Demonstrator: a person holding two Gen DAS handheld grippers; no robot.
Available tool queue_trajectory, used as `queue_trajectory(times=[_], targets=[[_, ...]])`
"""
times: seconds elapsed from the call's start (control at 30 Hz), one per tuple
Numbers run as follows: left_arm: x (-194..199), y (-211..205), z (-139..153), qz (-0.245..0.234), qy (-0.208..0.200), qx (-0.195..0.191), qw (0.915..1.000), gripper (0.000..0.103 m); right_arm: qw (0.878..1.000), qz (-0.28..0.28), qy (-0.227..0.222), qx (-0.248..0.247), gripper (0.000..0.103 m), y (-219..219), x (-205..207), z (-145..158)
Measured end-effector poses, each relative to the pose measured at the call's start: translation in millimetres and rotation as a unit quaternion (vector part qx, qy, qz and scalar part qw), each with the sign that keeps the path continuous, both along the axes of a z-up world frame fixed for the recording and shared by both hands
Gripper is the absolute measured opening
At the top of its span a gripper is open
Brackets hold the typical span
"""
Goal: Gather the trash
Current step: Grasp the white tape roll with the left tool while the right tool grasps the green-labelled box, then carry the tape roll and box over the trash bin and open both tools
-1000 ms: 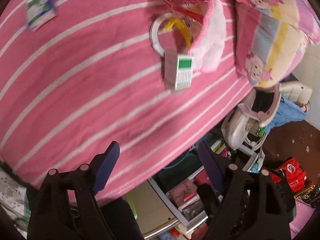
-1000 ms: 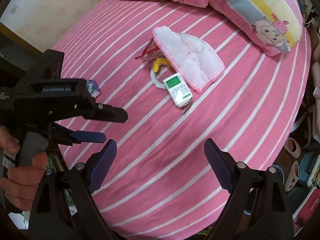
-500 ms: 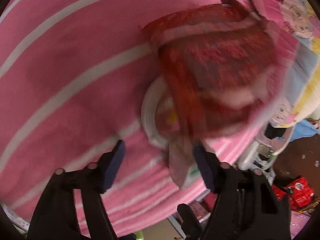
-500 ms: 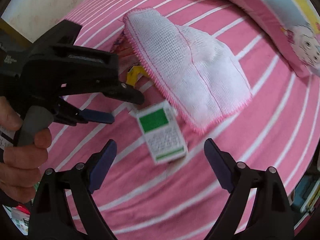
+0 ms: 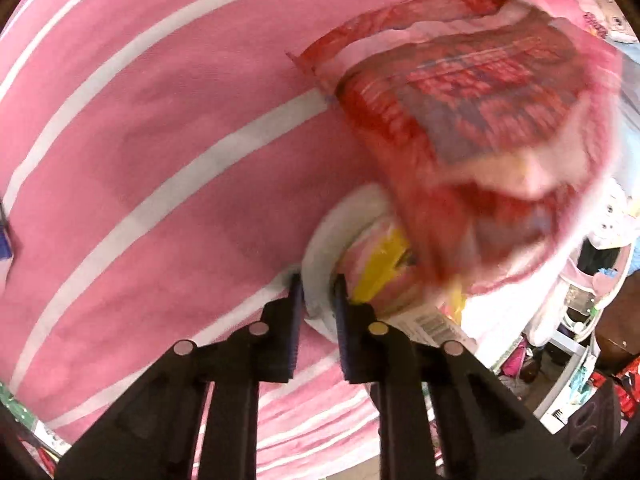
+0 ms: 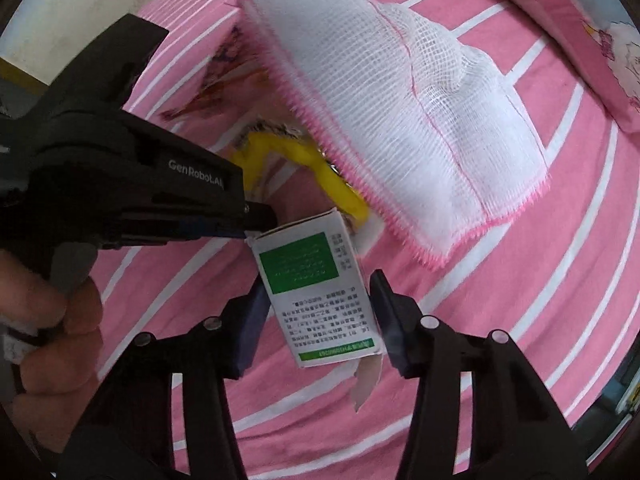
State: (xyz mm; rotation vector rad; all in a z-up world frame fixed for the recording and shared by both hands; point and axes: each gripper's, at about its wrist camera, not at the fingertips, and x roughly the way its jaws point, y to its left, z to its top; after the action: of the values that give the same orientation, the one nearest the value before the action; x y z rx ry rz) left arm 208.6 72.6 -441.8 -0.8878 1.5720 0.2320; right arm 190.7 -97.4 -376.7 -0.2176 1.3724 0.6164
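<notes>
On the pink striped bedsheet [image 5: 160,140] lies a white ring [image 5: 320,248], and my left gripper [image 5: 318,296] is shut on its near rim. A yellow scrap [image 5: 380,268] sits inside the ring, and a red snack wrapper [image 5: 480,92] lies blurred just beyond. In the right wrist view a white and green box [image 6: 316,292] stands between the jaws of my right gripper [image 6: 318,312]. Those jaws are closing, with the pads against the box's two long sides. The left gripper [image 6: 256,222] comes in from the left, its tip at the box's far corner, held by a hand [image 6: 48,320].
A white mesh cloth with a pink fringe [image 6: 400,100] lies just past the box, over the yellow scrap [image 6: 320,164]. A cartoon pillow [image 6: 580,20] fills the far right. The bed's edge and floor clutter [image 5: 580,320] are at the lower right of the left wrist view.
Both grippers came down onto the bed. The left jaws went from wide open to shut on the white ring. The right jaws narrowed around the box.
</notes>
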Motion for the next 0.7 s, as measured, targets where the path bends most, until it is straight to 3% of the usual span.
queue_trajectory(times=[0.3, 0.7], targets=[[-72, 4, 36, 0.022, 0.005, -0.026, 0.9994, 0.014, 0.999, -0.011, 0.024, 0.031, 0.051, -20, -56, 46], [-155, -2, 120, 0.033, -0.001, -0.030, 0.9990, 0.014, 0.999, 0.000, 0.010, 0.052, 0.051, -31, -130, 135]])
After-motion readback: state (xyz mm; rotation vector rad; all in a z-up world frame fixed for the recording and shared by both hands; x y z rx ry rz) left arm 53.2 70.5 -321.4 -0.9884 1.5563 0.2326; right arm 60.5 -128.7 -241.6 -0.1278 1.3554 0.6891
